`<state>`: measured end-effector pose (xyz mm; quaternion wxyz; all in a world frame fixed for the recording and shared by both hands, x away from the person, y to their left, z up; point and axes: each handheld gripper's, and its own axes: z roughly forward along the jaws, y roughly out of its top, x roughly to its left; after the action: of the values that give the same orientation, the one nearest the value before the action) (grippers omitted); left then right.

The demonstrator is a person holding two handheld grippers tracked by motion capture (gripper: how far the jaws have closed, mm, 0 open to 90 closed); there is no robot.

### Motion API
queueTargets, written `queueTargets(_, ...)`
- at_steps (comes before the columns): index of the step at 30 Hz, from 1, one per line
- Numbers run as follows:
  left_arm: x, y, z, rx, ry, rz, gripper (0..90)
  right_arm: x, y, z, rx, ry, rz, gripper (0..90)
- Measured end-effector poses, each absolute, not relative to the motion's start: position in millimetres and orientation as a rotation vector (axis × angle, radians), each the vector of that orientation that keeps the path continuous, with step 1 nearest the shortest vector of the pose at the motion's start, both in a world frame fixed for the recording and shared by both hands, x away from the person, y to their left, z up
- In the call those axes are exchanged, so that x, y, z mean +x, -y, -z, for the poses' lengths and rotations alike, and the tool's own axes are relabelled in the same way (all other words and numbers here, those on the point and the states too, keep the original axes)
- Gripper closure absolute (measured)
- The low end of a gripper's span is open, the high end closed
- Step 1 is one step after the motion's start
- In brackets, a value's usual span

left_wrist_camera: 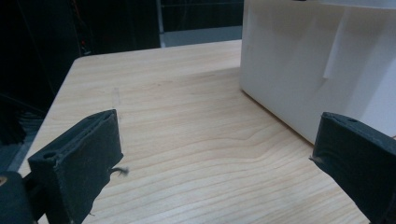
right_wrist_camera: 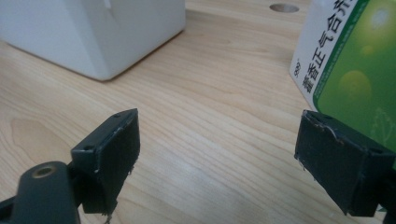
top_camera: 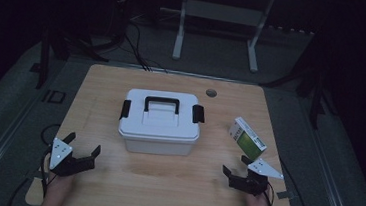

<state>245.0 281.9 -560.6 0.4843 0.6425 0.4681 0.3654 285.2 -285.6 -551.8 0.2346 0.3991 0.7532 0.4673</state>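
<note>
Probably a lab: dim room, wooden table (top_camera: 113, 187), floor cables (top_camera: 138, 49), metal stand (top_camera: 218, 23) behind.

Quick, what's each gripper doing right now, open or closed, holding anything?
Left gripper: open, holding nothing, beside the white storage box.
Right gripper: open, holding nothing, just short of the green and white carton.

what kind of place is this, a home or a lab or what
Probably a lab or recording room, not a home: a bare wooden table with a cable hole, loose cables on grey carpet, a white metal frame behind, and dark surroundings. A white storage box sits mid-table.
</note>
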Motion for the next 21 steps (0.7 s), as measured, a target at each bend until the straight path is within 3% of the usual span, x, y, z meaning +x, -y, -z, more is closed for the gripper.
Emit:
queueTargets(13,246.7,-277.3,556.1,1.589,-1.141,-0.9,1.2,288.0,283.2,551.2,1.093,-2.093,-1.277,13.8)
queueTargets(21,260.3,-265.3,543.6,1.657,-1.124,-0.662,1.2,297.2,274.0,535.1,1.043,-2.104,-1.265,13.7)
